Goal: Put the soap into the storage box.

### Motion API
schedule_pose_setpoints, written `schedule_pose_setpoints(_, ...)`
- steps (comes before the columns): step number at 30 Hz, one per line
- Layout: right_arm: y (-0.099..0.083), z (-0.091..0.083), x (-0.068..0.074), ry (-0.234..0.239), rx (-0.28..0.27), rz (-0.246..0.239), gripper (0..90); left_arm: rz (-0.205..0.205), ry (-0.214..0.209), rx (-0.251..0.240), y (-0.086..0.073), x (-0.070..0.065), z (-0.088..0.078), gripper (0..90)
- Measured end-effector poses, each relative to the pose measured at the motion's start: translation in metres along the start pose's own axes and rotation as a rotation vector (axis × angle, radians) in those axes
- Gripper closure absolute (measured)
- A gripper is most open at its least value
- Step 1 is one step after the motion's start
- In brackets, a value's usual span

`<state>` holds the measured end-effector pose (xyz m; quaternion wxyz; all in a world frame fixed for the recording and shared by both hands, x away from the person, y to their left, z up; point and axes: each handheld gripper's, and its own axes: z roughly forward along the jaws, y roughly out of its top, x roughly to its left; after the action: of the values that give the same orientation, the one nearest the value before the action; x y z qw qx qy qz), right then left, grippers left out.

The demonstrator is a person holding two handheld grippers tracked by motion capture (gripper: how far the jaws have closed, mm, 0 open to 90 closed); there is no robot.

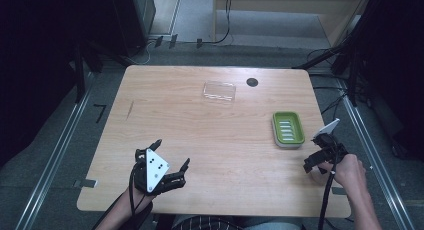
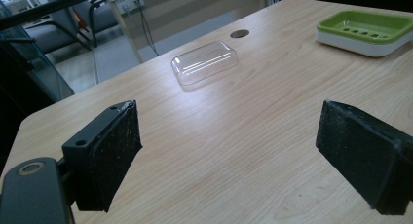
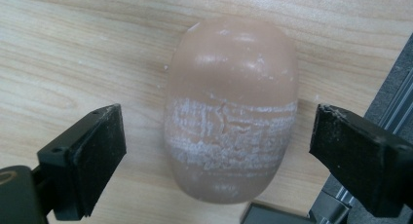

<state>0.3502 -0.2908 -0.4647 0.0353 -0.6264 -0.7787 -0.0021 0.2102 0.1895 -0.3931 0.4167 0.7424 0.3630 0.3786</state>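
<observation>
Right gripper view: soap bar (image 3: 231, 117) between my open jaws.
I hold the right gripper (image 3: 216, 151) astride the bar, pads clear on both sides, positioned for a grasp across its width.

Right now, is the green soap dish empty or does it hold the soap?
Empty: the green soap dish shows its bare slotted bottom, while the soap lies on the table.

High view looks down over the table (image 1: 220, 135); left gripper view faces across it, sharing the green soap dish (image 1: 288, 129); right gripper view sits close above the soap bar (image 3: 231, 112).
</observation>
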Motion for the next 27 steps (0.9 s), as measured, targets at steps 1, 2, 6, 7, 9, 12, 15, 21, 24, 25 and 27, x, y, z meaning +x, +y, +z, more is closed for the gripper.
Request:
schedule_pose_setpoints(1,0.0001,0.0007,0.0001,-0.005,0.001,0.007,7.0,0.000,0.000,0.000,0.0000,0.0001,-0.0001,9.8)
schedule_pose_setpoints(2,0.0001,0.0023,-0.0002,-0.009,0.000,0.006,8.6,-0.001,0.001,-0.002,0.0000,0.0001,-0.0003,9.8)
schedule_pose_setpoints(6,0.0003,0.0034,-0.0008,-0.015,-0.008,0.013,12.8,-0.001,0.002,-0.003,0.0000,0.0000,-0.0005,9.8)
schedule_pose_setpoints(7,0.0002,0.0033,-0.0008,-0.017,-0.014,0.018,13.7,-0.001,0.002,-0.004,-0.0001,-0.0001,-0.0006,9.8)
schedule_pose_setpoints(9,0.0001,0.0031,-0.0012,-0.016,-0.020,0.017,13.7,0.000,0.002,-0.005,-0.0001,-0.0001,-0.0005,9.8)
schedule_pose_setpoints(12,0.0007,0.0046,0.0002,-0.019,-0.016,0.019,14.4,0.004,0.002,-0.004,-0.0001,0.0001,-0.0009,9.8)
schedule_pose_setpoints(15,0.0014,0.0072,0.0017,-0.027,-0.010,0.017,15.7,0.005,0.003,-0.005,-0.0001,0.0001,-0.0011,9.8)
schedule_pose_setpoints(21,0.0020,0.0102,0.0028,-0.034,0.002,0.013,20.8,0.004,0.003,-0.009,-0.0004,0.0000,-0.0013,9.8)
schedule_pose_setpoints(24,0.0019,0.0102,0.0027,-0.035,0.004,0.012,21.7,0.007,0.002,-0.008,-0.0003,0.0000,-0.0013,9.8)
schedule_pose_setpoints(25,0.0018,0.0102,0.0028,-0.035,0.006,0.013,21.8,0.007,0.002,-0.007,-0.0003,-0.0001,-0.0013,9.8)
schedule_pose_setpoints(27,0.0017,0.0103,0.0024,-0.036,0.004,0.012,22.2,0.006,0.002,-0.008,-0.0003,-0.0001,-0.0012,9.8)
